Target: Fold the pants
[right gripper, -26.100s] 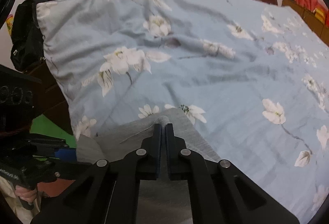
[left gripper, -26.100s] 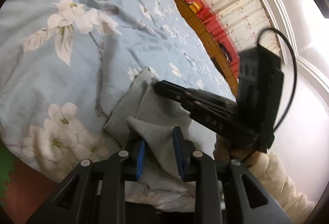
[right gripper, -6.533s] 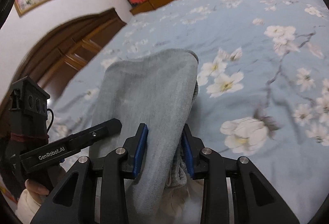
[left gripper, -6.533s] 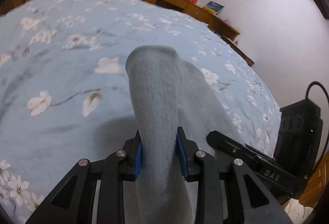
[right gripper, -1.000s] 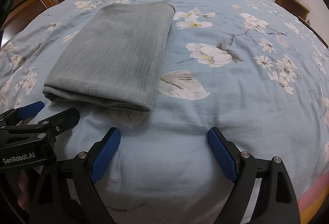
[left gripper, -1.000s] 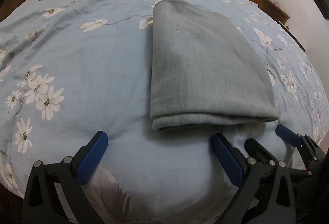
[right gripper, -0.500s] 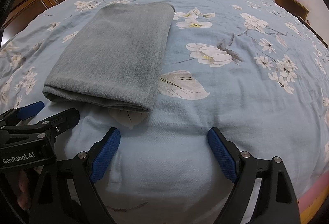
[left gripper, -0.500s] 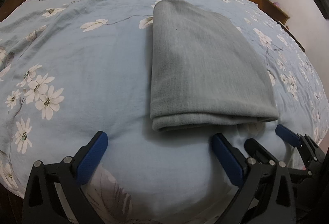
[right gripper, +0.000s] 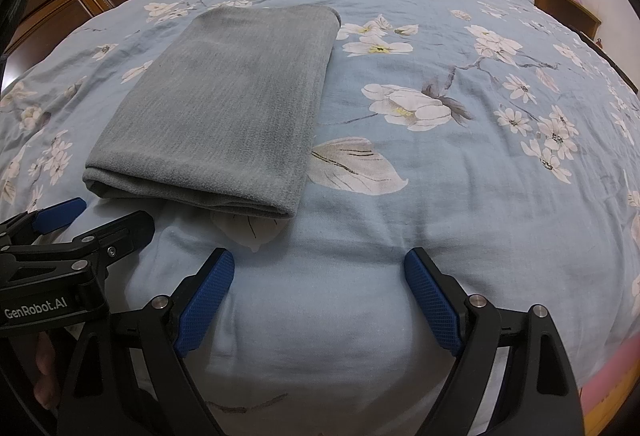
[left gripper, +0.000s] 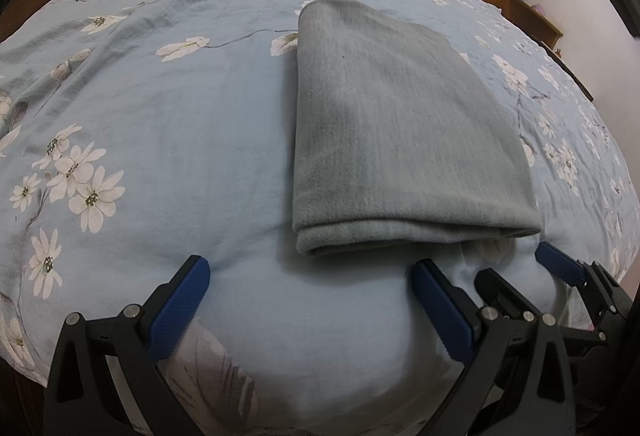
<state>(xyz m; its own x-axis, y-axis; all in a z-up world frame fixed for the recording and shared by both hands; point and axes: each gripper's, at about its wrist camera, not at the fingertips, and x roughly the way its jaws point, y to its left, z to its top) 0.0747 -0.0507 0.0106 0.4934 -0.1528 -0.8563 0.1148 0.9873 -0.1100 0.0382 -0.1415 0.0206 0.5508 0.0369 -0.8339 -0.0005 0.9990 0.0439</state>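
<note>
With the pants (left gripper: 400,131) apparently lying folded, the left gripper (left gripper: 308,300) and right gripper (right gripper: 320,292) are hovering released, best keeping clear.

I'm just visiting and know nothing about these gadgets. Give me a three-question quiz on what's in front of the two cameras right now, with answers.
1. True or false: the grey pants lie folded in a flat rectangle on the flowered bedspread.
2. What is the left gripper holding? A) the pants B) a pillow C) nothing
3. Fill in: in the right wrist view the right gripper has its jaws ____.

Key:
1. True; the folded edge faces the grippers.
2. C; its blue pads are spread wide over bare bedspread, short of the pants.
3. Open; nothing sits between them.
</note>
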